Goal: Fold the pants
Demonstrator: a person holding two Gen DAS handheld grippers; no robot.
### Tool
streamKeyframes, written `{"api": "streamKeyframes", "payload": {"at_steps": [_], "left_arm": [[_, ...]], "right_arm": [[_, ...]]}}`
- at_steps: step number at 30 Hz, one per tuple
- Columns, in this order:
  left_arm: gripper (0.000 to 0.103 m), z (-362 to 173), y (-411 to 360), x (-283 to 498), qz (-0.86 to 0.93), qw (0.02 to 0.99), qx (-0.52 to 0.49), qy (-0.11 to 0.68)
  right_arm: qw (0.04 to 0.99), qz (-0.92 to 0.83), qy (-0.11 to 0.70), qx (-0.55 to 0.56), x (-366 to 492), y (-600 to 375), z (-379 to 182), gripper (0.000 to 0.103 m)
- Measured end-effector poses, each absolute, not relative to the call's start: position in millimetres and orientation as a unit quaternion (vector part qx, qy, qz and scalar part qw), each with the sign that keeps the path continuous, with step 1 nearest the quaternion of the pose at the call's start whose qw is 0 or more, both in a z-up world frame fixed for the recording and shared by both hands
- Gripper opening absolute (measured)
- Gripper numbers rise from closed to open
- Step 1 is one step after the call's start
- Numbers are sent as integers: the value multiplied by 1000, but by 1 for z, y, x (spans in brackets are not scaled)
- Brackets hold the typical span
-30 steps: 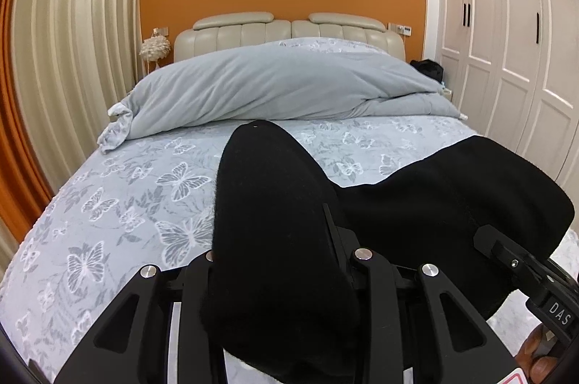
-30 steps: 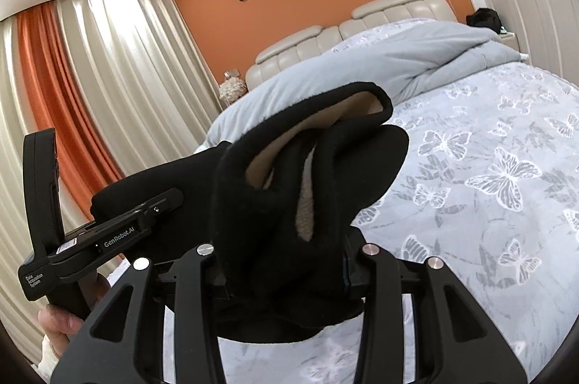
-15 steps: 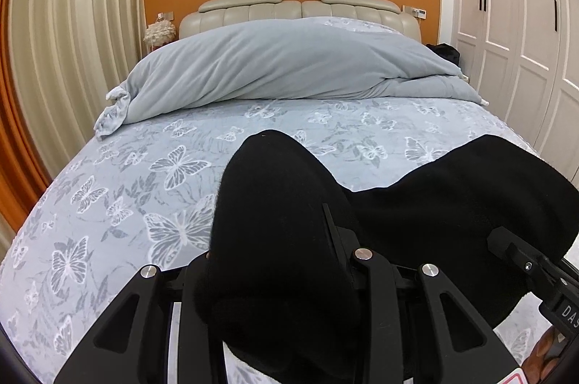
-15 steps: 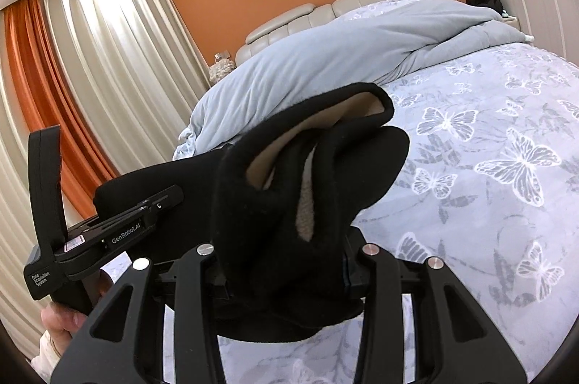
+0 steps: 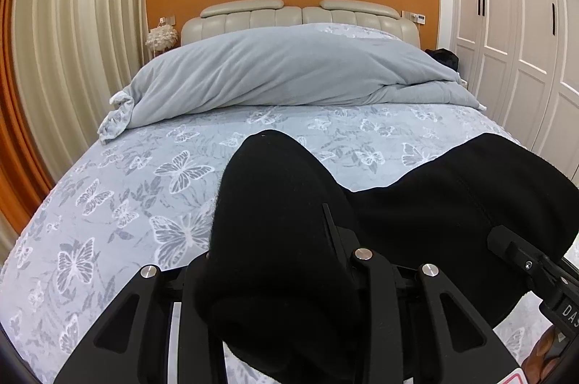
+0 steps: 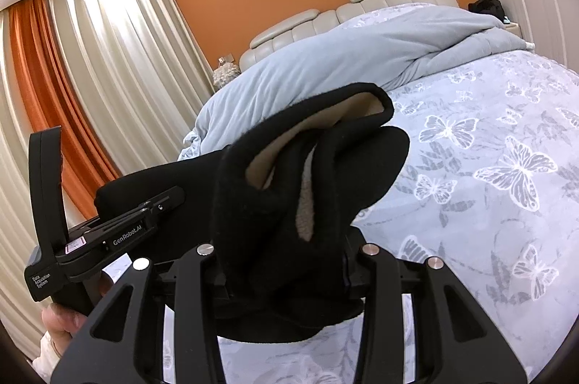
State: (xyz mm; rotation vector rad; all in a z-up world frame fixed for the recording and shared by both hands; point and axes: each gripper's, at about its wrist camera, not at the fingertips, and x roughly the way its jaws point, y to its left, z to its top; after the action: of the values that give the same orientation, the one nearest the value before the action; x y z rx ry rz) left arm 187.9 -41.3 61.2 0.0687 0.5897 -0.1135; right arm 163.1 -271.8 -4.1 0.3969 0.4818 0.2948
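Observation:
Black fleece-lined pants (image 5: 452,203) hang stretched between both grippers above the bed. My left gripper (image 5: 278,275) is shut on one bunched black edge, which hides its fingertips. In the right wrist view the pants (image 6: 289,203) show a beige lining at the folded edge, and my right gripper (image 6: 286,268) is shut on that bunch. The other gripper's body (image 6: 108,235) shows at the left of that view, held by a hand (image 6: 61,322).
The bed (image 5: 126,203) has a grey butterfly-print cover. A grey rolled duvet (image 5: 289,72) lies across the head end by the beige headboard (image 5: 300,15). Cream and orange curtains (image 5: 65,40) hang at the left; white wardrobe doors (image 5: 524,22) stand at the right.
Both grippers have moved with the pants over the bed; the left view has tilted slightly upward since half a second ago. The grips have not changed.

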Motion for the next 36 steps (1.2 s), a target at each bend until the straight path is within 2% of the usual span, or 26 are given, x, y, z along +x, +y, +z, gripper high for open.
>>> {"api": "streamKeyframes", "payload": {"at_steps": [26,31,33,34,36], "left_arm": [[29,16,-34,214,-64,949,25,308],[38,-20,-29,228,-57,936,35,346],[41,-54,-20,236,-55,919,25,391],[46,-65,-18,238,-47,915,25,400],[49,-77,-16,239,-51,914,31,401]], "right_arm": [[935,140,266,187,192,-274,-48,38],[916,123,326,197,208,-283,-95,43],[904,108,363,200,213,-287,-119,46],[901,109,365,208,211,-292,-128,50],[897,118,364,220,208,-296,-132,55]]}}
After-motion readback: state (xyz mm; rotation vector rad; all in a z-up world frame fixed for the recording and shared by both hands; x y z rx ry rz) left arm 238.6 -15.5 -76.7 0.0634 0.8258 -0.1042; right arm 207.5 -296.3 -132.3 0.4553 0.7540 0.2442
